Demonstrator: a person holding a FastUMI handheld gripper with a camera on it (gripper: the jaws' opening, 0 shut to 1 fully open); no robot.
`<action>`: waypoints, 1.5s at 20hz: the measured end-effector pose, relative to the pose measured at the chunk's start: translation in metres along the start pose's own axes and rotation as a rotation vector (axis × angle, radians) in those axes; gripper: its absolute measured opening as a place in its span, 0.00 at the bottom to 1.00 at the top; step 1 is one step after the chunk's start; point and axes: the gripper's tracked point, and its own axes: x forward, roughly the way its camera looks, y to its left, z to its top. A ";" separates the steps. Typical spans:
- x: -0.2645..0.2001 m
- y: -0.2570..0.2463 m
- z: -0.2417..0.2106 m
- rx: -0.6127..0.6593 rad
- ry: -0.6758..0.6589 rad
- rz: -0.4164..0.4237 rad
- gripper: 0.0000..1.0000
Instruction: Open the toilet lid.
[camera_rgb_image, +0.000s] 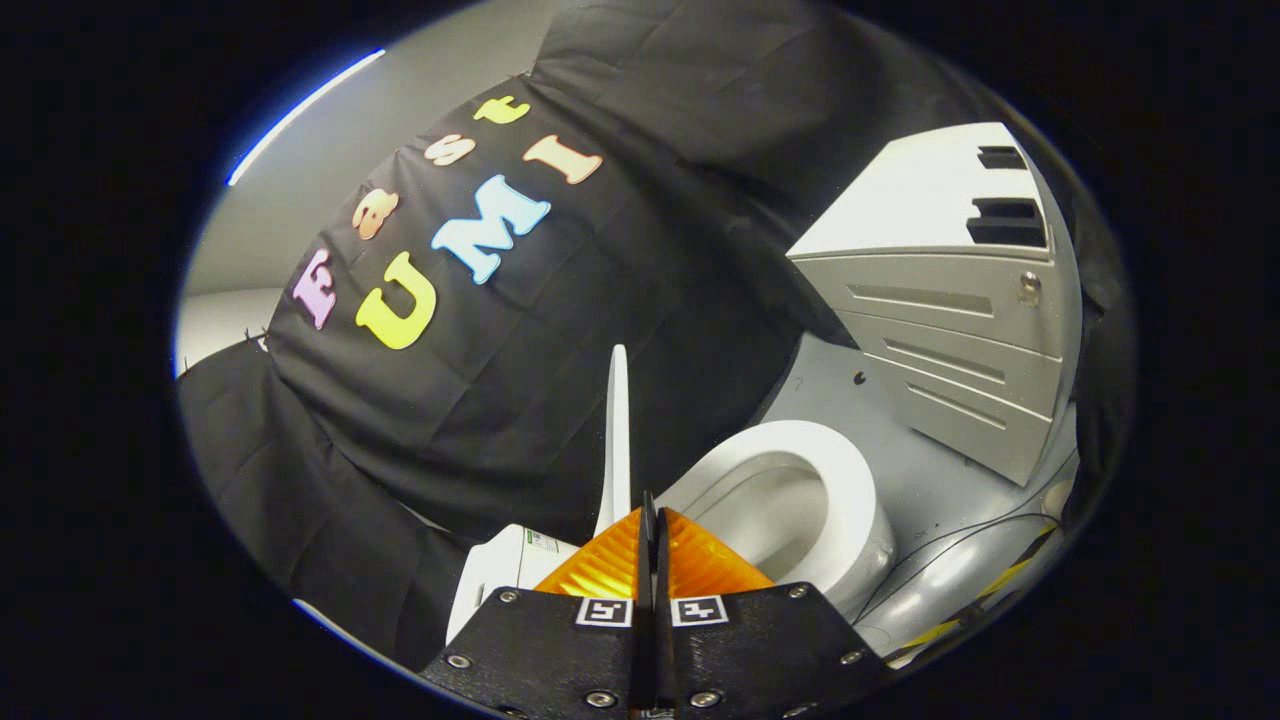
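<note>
The white toilet lid (619, 440) stands raised and is seen edge-on as a thin blade rising just beyond my fingertips. Its lower end disappears behind the left finger (600, 565). My gripper (650, 515) is shut, the two fingers pressed together with only a thin dark line between them and nothing visibly clamped. I cannot tell whether the fingers touch the lid. To the right of the lid the white seat ring (850, 470) lies down on the uncovered bowl (770, 510). The white tank (505, 570) sits to the left, behind the fingers.
A grey drawer cabinet (950, 330) stands beyond the toilet on the right, on a grey floor (900, 470). Thin cables (985, 530) and a yellow-black strip (985, 590) run over a grey curved surface beside the bowl. Black cloth forms the wall behind.
</note>
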 end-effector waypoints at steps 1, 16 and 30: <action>-0.003 0.009 0.000 -0.019 -0.003 0.014 0.00; -0.021 0.103 -0.006 -0.327 -0.068 0.085 0.00; -0.032 0.181 -0.032 -0.598 -0.145 0.146 0.00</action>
